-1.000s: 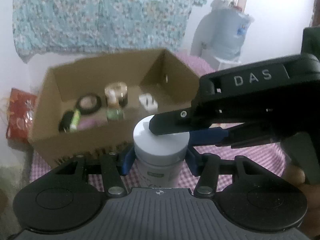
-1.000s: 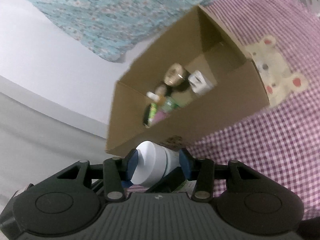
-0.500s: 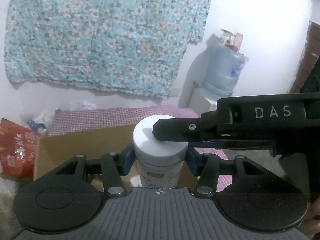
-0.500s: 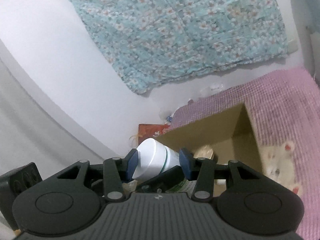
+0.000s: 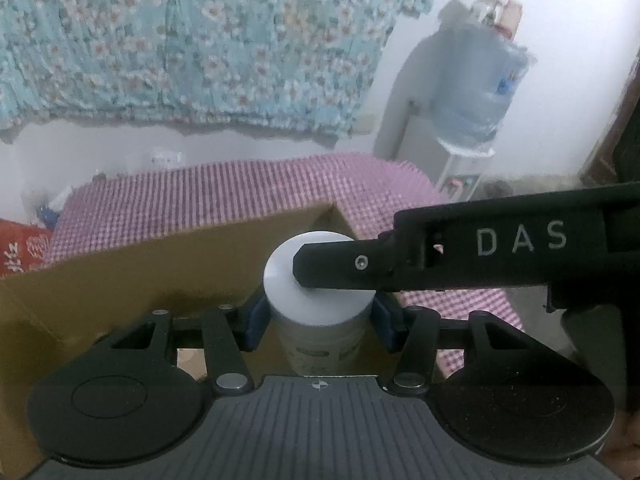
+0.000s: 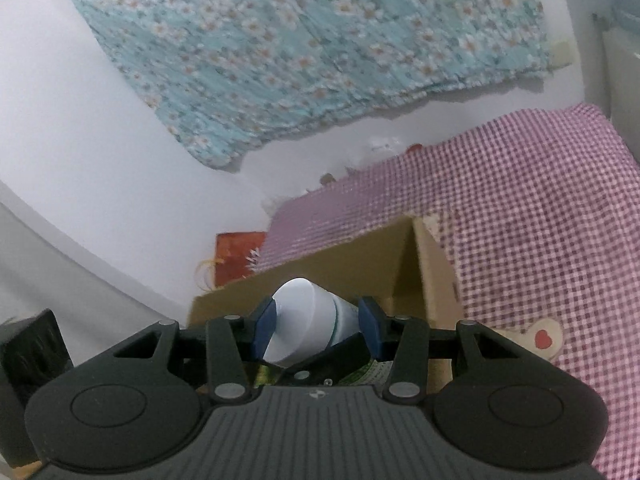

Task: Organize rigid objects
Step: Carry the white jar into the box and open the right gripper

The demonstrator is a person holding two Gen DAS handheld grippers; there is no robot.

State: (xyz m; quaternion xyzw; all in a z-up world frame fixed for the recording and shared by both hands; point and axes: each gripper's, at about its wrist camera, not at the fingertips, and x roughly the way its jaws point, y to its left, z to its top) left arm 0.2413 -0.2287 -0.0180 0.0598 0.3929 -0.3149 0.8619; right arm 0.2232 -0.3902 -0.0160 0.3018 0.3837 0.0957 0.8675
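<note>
You see a white-lidded jar (image 5: 320, 292) with a pale label and a green band, centre frame, between blue pads (image 5: 253, 322). Behind it sits a plain brown cardboard box (image 5: 132, 280) on pink-and-white gingham cloth (image 5: 224, 196). Upper left hangs a turquoise curtain (image 5: 192, 40) with white flowers; far left, a red bag (image 5: 20, 250).

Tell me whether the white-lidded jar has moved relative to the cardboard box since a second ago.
Yes. The white-lidded jar, then short of the cardboard box, is now over its near wall.
</note>
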